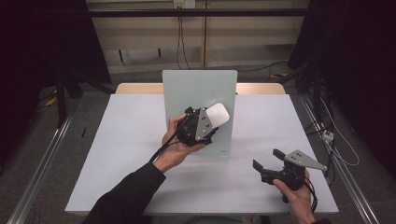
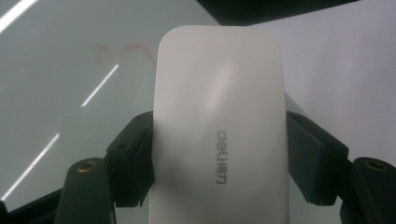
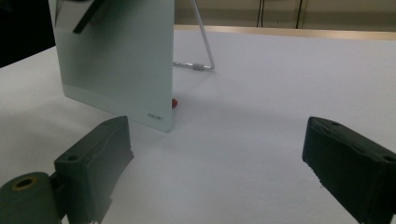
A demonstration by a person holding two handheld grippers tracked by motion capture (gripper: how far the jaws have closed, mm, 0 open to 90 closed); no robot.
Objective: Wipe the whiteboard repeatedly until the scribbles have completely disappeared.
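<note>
A pale green glass board [image 1: 187, 88] stands upright on a wire stand in the middle of the white table [image 1: 130, 140]. My left gripper [image 1: 211, 123] is shut on a white eraser [image 1: 217, 114] and holds it against the board's face. In the left gripper view the eraser [image 2: 219, 130] sits between both black pads [image 2: 135, 158], and a faint red scribble [image 2: 123, 49] shows on the board [image 2: 70, 70] just above and left of it. My right gripper [image 1: 268, 158] hovers open near the table's front right, with nothing between its fingers [image 3: 98, 158].
In the right gripper view the board [image 3: 116, 56] stands to the left, with its wire stand [image 3: 205, 46] behind it. A small red object [image 3: 174, 103] lies at the board's lower corner. Cables hang down the wall [image 1: 180, 32] behind the table.
</note>
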